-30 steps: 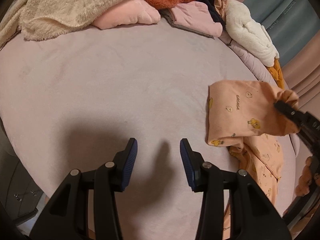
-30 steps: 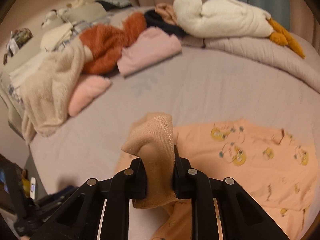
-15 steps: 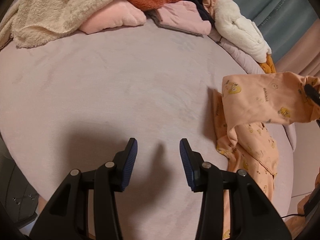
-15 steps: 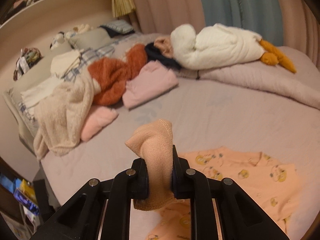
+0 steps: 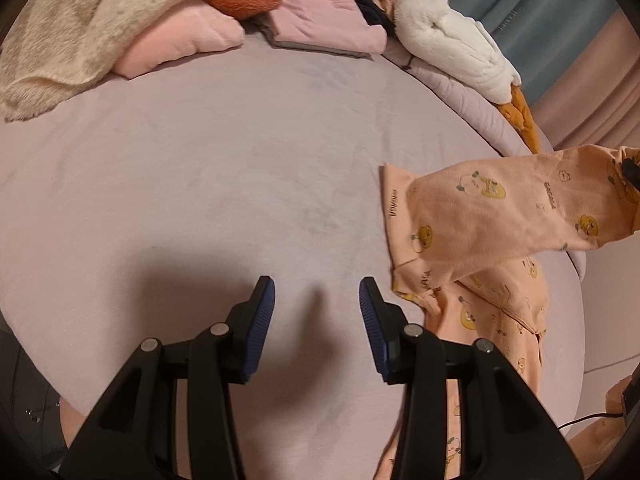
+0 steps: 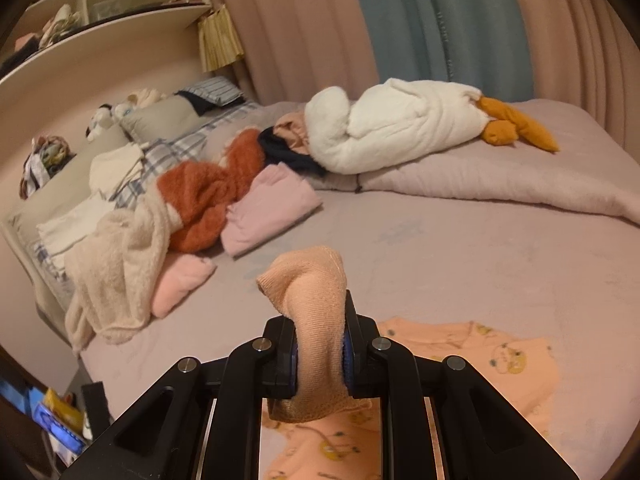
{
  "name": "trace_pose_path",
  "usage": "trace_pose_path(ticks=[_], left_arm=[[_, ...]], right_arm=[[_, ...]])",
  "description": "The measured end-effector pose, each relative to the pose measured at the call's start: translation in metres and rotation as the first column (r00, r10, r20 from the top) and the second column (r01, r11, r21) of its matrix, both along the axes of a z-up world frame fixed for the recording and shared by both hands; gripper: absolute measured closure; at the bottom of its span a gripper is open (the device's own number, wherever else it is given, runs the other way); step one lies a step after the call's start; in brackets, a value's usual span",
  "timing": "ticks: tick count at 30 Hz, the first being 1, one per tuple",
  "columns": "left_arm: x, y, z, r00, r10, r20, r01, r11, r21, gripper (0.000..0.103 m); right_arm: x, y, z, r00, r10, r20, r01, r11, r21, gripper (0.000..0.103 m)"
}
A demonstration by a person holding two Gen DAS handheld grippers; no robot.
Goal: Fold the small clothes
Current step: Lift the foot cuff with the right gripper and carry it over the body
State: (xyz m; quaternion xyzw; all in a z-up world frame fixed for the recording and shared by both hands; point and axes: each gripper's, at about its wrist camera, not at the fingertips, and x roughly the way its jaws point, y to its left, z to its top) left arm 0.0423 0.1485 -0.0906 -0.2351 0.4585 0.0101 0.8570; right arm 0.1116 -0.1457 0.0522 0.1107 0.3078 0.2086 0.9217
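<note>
A small peach garment with yellow cartoon prints (image 5: 492, 224) lies at the right of the pink bed, one part lifted up toward the right. My right gripper (image 6: 320, 344) is shut on its ribbed cuff (image 6: 316, 292) and holds it above the bed; the rest of the garment (image 6: 480, 360) hangs and lies below. The right gripper's tip shows at the far right of the left wrist view (image 5: 630, 168). My left gripper (image 5: 316, 312) is open and empty, low over the bare sheet, left of the garment.
Piled at the bed's far side: a beige fleece blanket (image 5: 80, 20), a pink folded item (image 5: 176, 40), a rust fluffy garment (image 6: 208, 196), a mauve folded garment (image 6: 272, 208), a white plush goose (image 6: 400, 128). A quilt roll (image 6: 500, 184) lies beyond. The bed edge (image 6: 92, 356) is at left.
My right gripper has risen and pulled the peach cuff up and right, stretching the garment off the bed. The left gripper has stayed open in about the same place.
</note>
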Motion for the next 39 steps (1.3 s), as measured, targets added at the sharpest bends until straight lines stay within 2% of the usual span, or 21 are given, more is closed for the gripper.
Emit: trace_pose_path(ticks=[3, 9, 17, 39], left_arm=[[0.005, -0.009, 0.001, 1.000, -0.021, 0.002, 0.021, 1.000, 0.005, 0.060], [0.017, -0.024, -0.002, 0.999, -0.054, -0.004, 0.054, 0.999, 0.007, 0.060], [0.028, -0.040, -0.005, 0.995, -0.101, -0.021, 0.102, 0.994, 0.026, 0.059], [0.065, -0.068, 0.004, 0.984, -0.176, -0.010, 0.176, 0.982, 0.068, 0.059]], right_arm=[[0.001, -0.013, -0.002, 1.000, -0.023, -0.008, 0.023, 1.000, 0.002, 0.090], [0.006, -0.028, -0.017, 0.998, -0.051, -0.043, 0.051, 0.999, -0.010, 0.090], [0.009, -0.060, -0.039, 0.989, -0.108, -0.102, 0.112, 0.993, 0.033, 0.090], [0.007, -0.117, -0.047, 0.970, -0.209, -0.123, 0.213, 0.977, 0.022, 0.091]])
